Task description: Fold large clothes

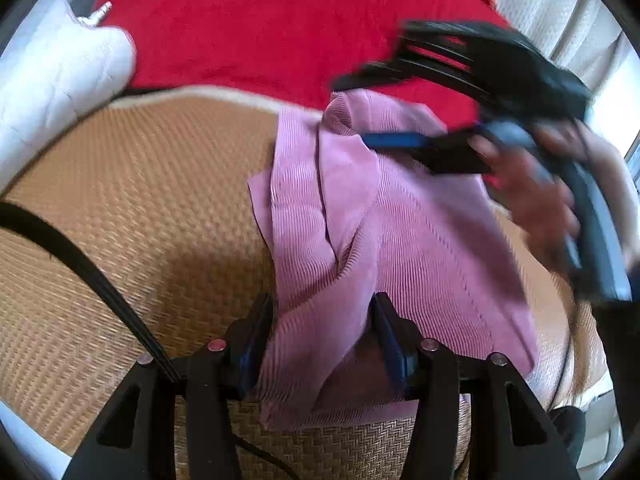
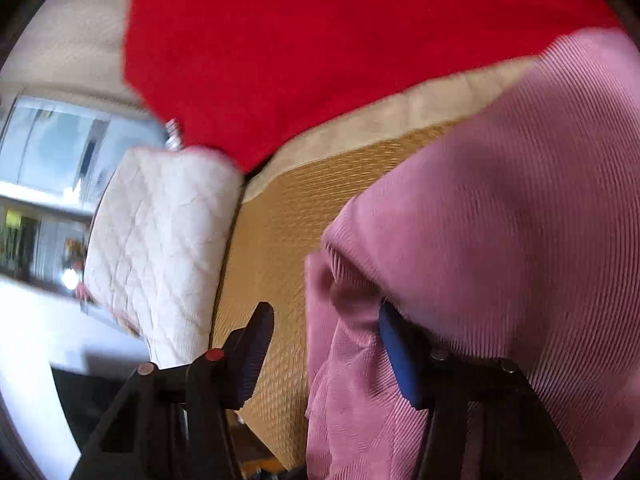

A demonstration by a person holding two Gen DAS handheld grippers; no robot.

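Where the woven mat (image 1: 132, 216) covered the near part of the bed, a pink ribbed garment (image 1: 404, 240) lay on it in loose folds, toward the mat's right side. Its near hem ran between the two fingers of the left gripper (image 1: 320, 340), whose jaws stood apart, with cloth filling most of the gap; whether the pads pressed on it could not be told. In the right wrist view the garment (image 2: 500, 208) was draped over the right finger of the right gripper (image 2: 324, 344); the left finger stood clear over the mat (image 2: 288, 216), so the jaws were parted with a fold hanging between them. From the left wrist view the right gripper (image 1: 380, 112) appeared blurred above the garment's far edge, carried by a hand (image 1: 532, 196). Beyond the mat lay a red blanket (image 1: 280, 24), and at far left a white quilted cushion (image 1: 52, 84). A black strap (image 1: 80, 264) crossed the mat at near left.
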